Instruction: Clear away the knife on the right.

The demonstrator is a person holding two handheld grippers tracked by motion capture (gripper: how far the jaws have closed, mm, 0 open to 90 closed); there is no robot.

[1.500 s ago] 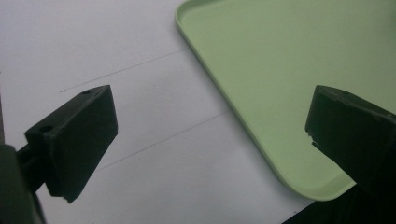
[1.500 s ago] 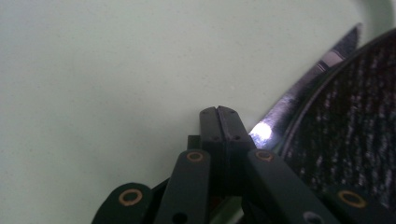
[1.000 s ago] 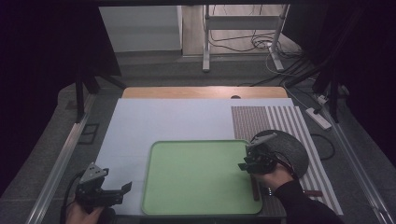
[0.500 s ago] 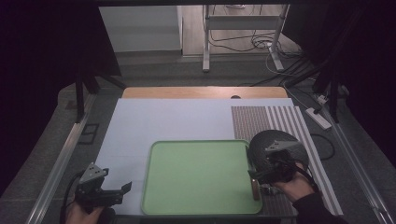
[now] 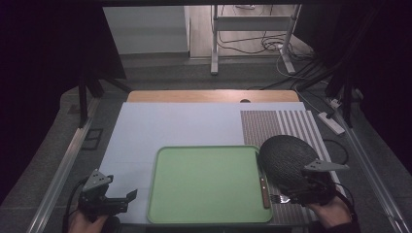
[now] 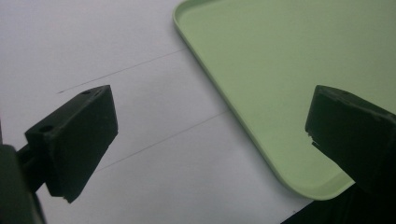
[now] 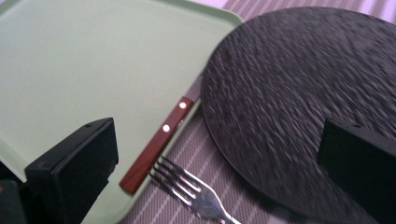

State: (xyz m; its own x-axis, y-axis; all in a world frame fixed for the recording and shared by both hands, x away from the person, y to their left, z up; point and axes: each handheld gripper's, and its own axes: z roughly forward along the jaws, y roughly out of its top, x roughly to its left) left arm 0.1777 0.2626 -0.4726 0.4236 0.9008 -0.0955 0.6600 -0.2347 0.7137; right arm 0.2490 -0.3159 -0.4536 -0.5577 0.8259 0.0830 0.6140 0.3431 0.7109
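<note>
Knife (image 7: 161, 140) blade is hidden under the dark round plate (image 7: 299, 107); only its wooden handle shows, on the green tray's (image 5: 209, 184) right rim. Fork (image 7: 187, 184) handle is cut off at the frame edge. Right tool (image 5: 311, 191) jaws just opened wide, nothing between them, hovering at the plate's near edge beside the fork. Left tool (image 5: 109, 196), wide and empty, sits off the tray's near-left corner. The high view shows the whole plate; the right gripper view blurs it.
</note>
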